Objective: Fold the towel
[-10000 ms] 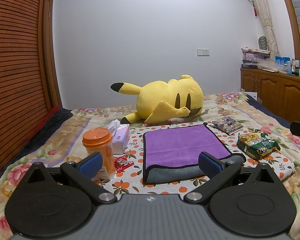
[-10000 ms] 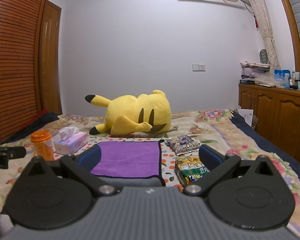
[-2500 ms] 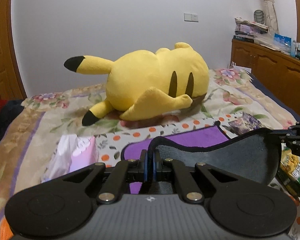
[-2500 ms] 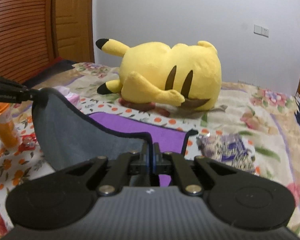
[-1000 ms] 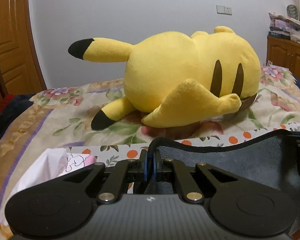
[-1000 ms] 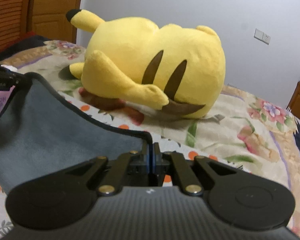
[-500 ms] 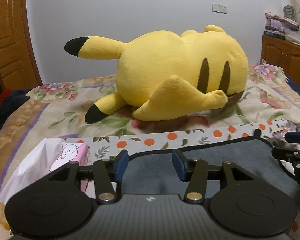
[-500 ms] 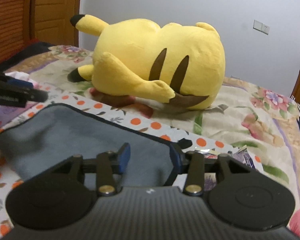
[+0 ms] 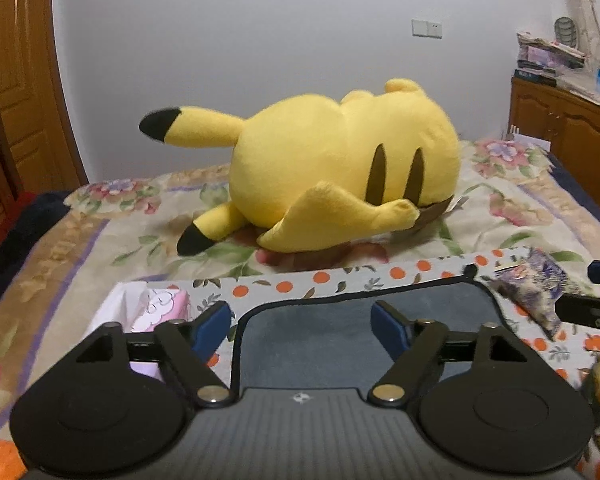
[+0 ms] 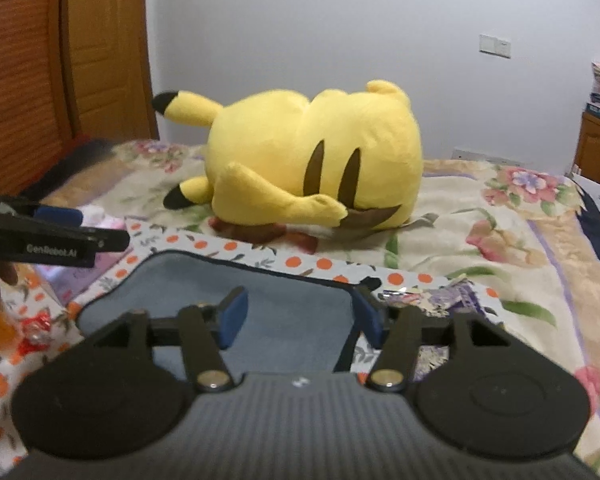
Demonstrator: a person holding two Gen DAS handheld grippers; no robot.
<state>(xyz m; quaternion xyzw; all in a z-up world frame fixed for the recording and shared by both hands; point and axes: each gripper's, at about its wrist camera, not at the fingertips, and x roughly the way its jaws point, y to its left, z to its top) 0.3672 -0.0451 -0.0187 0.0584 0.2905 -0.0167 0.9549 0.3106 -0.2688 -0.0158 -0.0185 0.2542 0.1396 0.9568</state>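
The towel (image 9: 340, 332) lies folded on the bed, grey side up with a dark trim; it also shows in the right wrist view (image 10: 260, 300). No purple side shows. My left gripper (image 9: 302, 326) is open and empty above the towel's left part. My right gripper (image 10: 300, 316) is open and empty above the towel's right edge. The left gripper shows from the side at the left of the right wrist view (image 10: 60, 236). The right gripper's fingers (image 9: 588, 308) show at the right edge of the left wrist view.
A big yellow plush (image 9: 332, 176) lies just behind the towel. A pink tissue box (image 9: 156, 312) sits left of the towel, a purple snack packet (image 9: 536, 280) to its right. A red wrapper (image 10: 36, 328) lies at the left. A wooden cabinet (image 9: 568, 136) stands far right.
Both grippers opened wider and let go of the towel's corners, then drew back and up a little. The towel now rests folded, grey side up.
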